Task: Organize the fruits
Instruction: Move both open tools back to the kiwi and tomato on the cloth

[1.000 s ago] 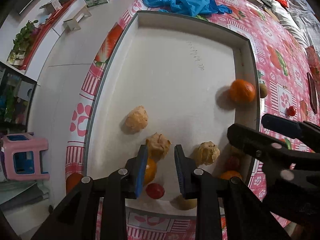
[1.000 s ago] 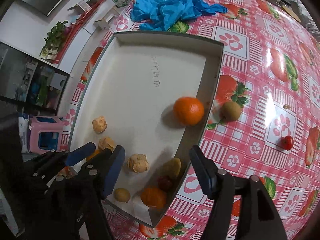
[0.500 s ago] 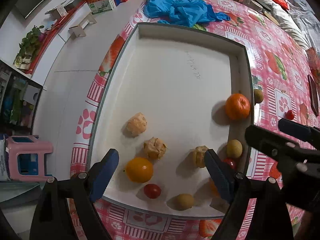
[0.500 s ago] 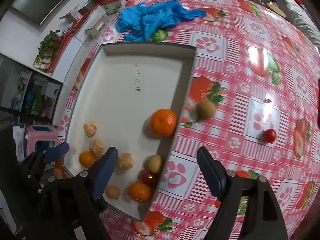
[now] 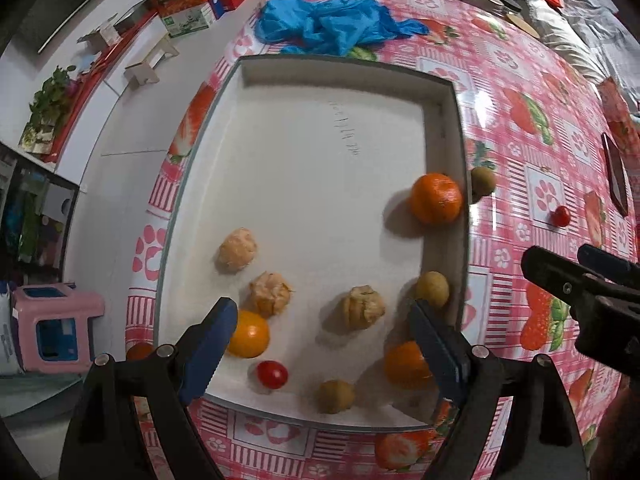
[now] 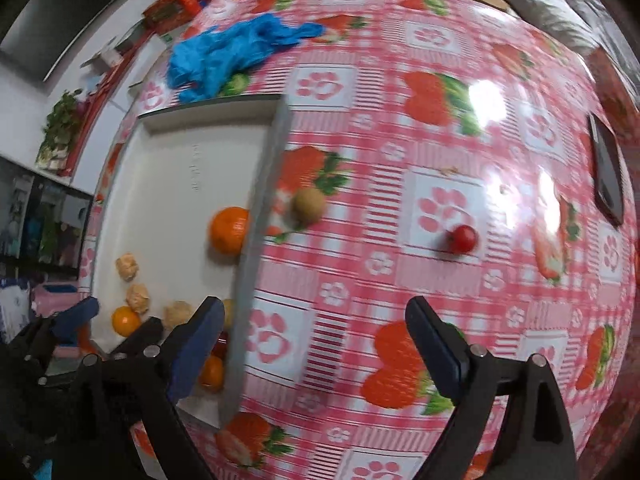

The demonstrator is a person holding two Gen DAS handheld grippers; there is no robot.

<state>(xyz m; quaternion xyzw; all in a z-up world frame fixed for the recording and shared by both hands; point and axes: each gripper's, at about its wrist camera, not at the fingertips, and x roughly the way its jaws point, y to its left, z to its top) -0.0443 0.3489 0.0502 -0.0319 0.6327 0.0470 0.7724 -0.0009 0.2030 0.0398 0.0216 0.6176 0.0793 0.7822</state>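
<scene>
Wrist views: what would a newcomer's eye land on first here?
The loud pink strawberry tablecloth, with a white tray at its left holding a scatter of fruit, the biggest an orange against the tray's right wall. Outside the tray, on the cloth, lie a kiwi right beside that wall and a cherry tomato further right. A crumpled blue bag sits beyond the tray.

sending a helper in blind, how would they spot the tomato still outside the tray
Find the shallow white rectangular tray on the pink strawberry-print tablecloth. To its right lie two loose fruits: the small brown-green kiwi beside the wall, and farther out the glossy red cherry tomato.
</scene>
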